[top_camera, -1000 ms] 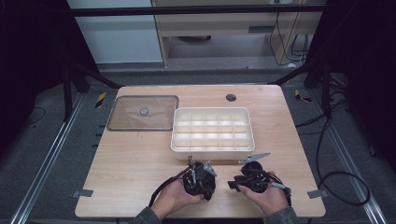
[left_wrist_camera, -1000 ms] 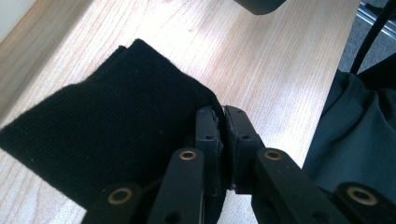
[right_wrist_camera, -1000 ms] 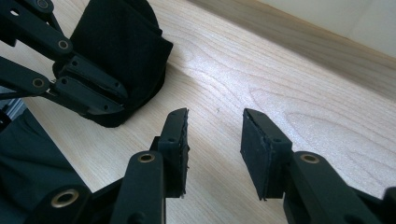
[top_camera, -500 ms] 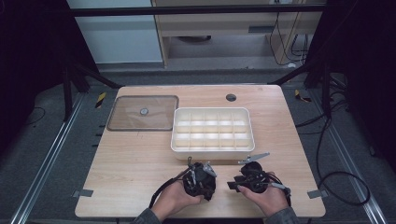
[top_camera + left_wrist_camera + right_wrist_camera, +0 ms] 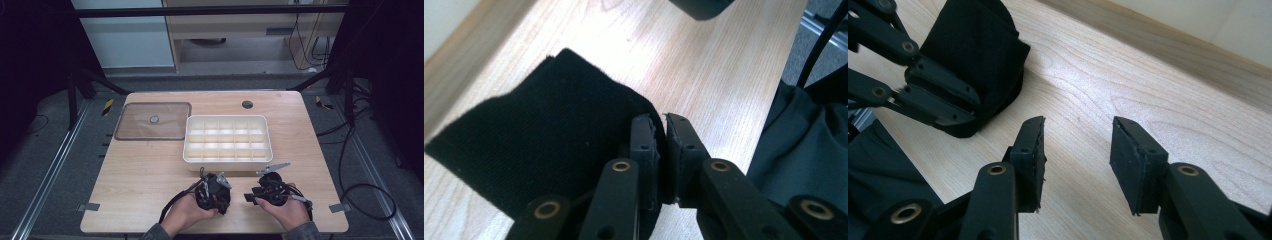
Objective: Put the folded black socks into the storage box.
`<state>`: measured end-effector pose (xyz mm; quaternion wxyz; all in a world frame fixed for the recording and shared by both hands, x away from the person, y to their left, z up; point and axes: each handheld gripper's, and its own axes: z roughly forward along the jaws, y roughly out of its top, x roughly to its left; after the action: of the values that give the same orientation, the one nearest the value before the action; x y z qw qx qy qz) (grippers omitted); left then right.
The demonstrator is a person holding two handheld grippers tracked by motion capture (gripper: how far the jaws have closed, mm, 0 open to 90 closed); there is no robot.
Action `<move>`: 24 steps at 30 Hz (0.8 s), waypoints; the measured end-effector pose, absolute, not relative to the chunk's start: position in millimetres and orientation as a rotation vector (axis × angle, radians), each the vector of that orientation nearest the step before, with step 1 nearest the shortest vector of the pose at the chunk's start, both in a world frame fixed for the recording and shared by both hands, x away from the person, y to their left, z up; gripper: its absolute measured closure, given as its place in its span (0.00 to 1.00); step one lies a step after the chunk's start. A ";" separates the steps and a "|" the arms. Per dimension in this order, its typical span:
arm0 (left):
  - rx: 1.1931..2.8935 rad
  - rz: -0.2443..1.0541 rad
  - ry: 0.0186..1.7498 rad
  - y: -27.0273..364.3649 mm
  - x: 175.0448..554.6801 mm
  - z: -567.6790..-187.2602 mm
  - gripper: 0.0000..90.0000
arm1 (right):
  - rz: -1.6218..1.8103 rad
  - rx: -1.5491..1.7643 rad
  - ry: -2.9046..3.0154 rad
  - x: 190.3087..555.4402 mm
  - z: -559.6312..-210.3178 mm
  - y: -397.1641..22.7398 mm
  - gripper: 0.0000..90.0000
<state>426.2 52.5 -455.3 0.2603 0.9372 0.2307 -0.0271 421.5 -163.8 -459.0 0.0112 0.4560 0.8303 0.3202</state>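
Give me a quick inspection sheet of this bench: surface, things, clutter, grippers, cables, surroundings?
Surface: wooden table, round hole near the far edge.
Job's things: white tray with empty compartments; clear lid flat to its left; black cloth at the near edge.
Clutter: nothing seen.
Grippers: left gripper shut on the cloth's edge; right gripper open over bare wood, beside the cloth.
Cables: one trails from each gripper; more lie on the floor at right.
Surroundings: dark frame, metal rails, a cabinet beyond the table.

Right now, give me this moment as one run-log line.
left gripper: shut on black cloth | right gripper: open, holding nothing | divided tray: looks empty | lid: off, beside tray
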 end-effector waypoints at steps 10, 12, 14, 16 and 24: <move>2.519 -0.012 0.640 56.5 426.7 -439.2 0.75 | 0.997 1.434 2.588 421.4 -457.9 -163.0 0.62; 2.513 -0.011 0.643 56.1 427.0 -437.0 0.73 | 1.003 1.431 2.587 421.5 -457.0 -163.2 0.61; 2.512 -0.001 0.639 55.7 427.1 -435.1 0.71 | 1.000 1.431 2.583 421.8 -455.9 -164.0 0.61; 2.507 0.008 0.643 55.5 426.9 -434.4 0.68 | 0.998 1.439 2.577 422.0 -455.2 -164.9 0.60; 2.493 0.009 0.666 56.6 428.4 -434.3 0.62 | 0.999 1.447 2.572 422.3 -454.2 -166.6 0.58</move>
<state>428.4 56.6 -434.3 0.2767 0.9284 0.2480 0.0035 422.3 -166.6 -454.2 0.0130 0.4645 0.8254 0.3208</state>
